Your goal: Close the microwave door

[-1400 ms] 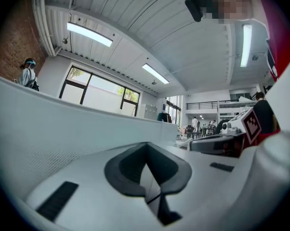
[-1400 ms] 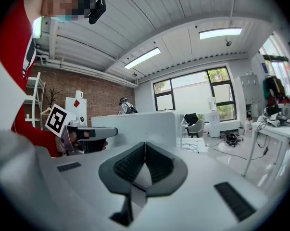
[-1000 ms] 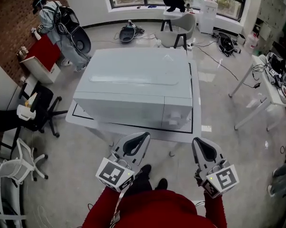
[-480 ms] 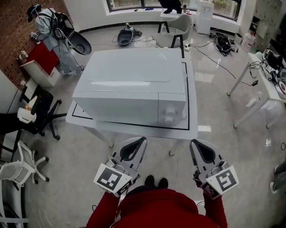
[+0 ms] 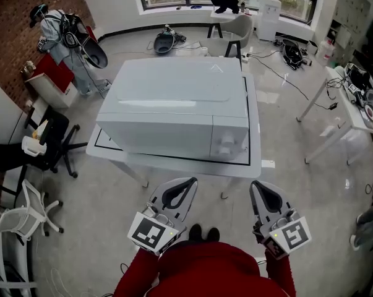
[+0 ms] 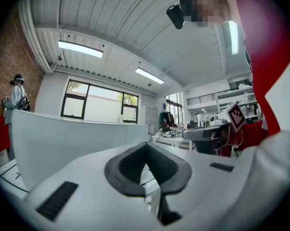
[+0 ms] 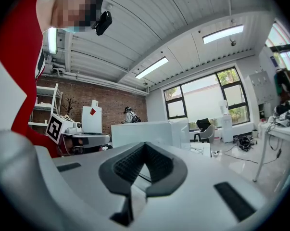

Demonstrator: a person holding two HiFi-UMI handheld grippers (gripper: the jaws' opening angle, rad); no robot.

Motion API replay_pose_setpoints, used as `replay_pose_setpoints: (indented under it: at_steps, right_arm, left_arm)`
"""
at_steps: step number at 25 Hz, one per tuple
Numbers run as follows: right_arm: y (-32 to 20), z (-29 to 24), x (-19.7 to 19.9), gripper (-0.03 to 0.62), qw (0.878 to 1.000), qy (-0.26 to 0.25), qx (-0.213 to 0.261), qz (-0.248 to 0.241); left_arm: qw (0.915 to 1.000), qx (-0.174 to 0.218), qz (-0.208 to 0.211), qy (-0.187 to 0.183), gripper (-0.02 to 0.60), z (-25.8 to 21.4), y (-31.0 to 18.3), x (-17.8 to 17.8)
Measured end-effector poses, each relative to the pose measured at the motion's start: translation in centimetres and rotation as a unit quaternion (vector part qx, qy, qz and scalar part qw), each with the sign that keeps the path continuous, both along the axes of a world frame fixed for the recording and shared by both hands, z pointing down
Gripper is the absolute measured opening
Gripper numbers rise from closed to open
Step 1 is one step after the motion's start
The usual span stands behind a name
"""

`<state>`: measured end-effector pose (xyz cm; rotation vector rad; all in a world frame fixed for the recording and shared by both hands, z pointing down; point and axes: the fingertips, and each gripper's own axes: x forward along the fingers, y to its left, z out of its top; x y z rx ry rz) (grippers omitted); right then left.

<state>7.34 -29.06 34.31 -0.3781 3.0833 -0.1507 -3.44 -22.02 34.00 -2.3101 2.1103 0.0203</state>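
**Seemingly shut already: the risk is a needless push**

Both tools hang low in front of the person's red-sleeved body. The left tongs [image 5: 187, 183] are pressed tip to tip with nothing between them, and the right tongs [image 5: 259, 185] are closed the same way, also empty.

The boxy white microwave [image 5: 174, 98] sits on the white bench [image 5: 192, 166], ahead of both pairs of tips and well apart from them. Its flat white door [image 5: 155, 138] faces the tongs, ahead of the left pair. It looks flush with the pale control panel [image 5: 229, 142], which lies ahead and between the two pairs. No gap shows along the door's edge, so the closing looks done. From this steep angle, though, whether the latch has truly caught cannot be told.

If a confirming push is made, here is what could go wrong:

- **Sliding the oven:** a hard shove with the narrow closed tips could push the microwave back across the bench.
- **Hitting the controls:** a reach that drifts toward the right tongs' side could land on the control panel instead of the door.
- **Glancing off:** the door face is smooth, so the tips could skid off it if they meet it at a slant.
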Motion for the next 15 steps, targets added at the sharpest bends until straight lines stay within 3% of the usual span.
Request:
replay_pose_setpoints:
  at_steps: [15]
  right_arm:
    - [-0.60,0.22,0.20,0.012,1.000,0.004,0.011,0.005]
  left_arm:
    - [0.9997,-0.021,-0.008,-0.001,0.008,1.02,-0.14,-0.08]
